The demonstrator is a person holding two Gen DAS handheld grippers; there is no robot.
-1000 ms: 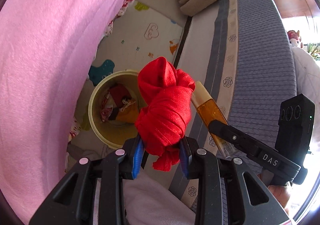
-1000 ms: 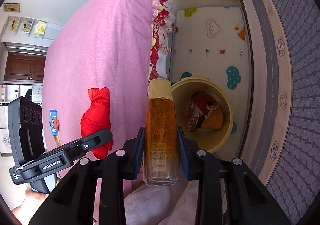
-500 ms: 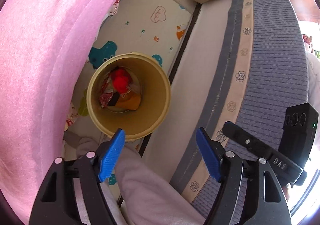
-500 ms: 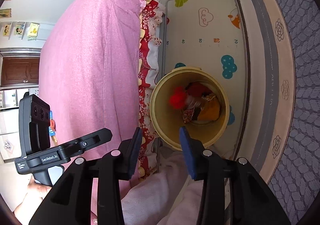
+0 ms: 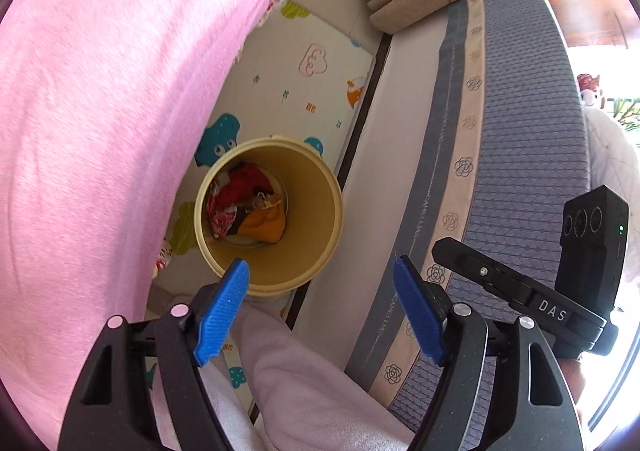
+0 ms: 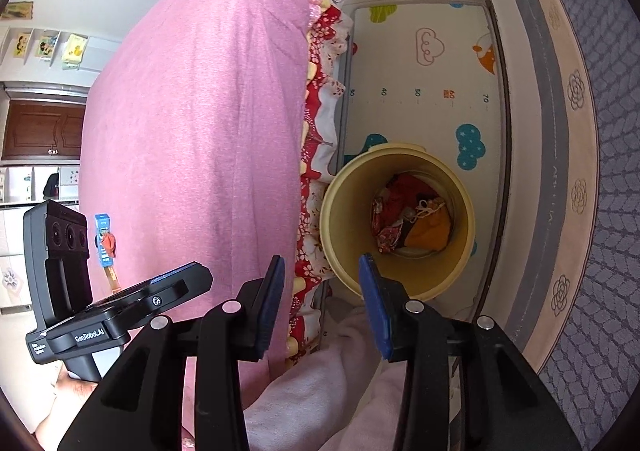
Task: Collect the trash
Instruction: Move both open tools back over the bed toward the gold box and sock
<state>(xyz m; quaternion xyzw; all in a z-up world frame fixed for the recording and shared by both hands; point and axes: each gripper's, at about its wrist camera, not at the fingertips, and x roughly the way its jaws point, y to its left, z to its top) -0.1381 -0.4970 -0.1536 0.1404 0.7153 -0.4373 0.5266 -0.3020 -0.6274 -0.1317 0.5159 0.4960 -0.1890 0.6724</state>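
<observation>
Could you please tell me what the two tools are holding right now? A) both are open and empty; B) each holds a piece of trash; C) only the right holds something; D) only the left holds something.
A: the left tool and the right tool both show spread pads with nothing between them, above the bin, where the trash lies.

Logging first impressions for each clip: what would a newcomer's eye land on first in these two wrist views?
Probably the yellow bin on the cartoon play mat, with red and orange trash heaped at its bottom. Next, the big pink blanket filling the side beside the bin. Both the left gripper and right gripper hang open and empty above it.
</observation>
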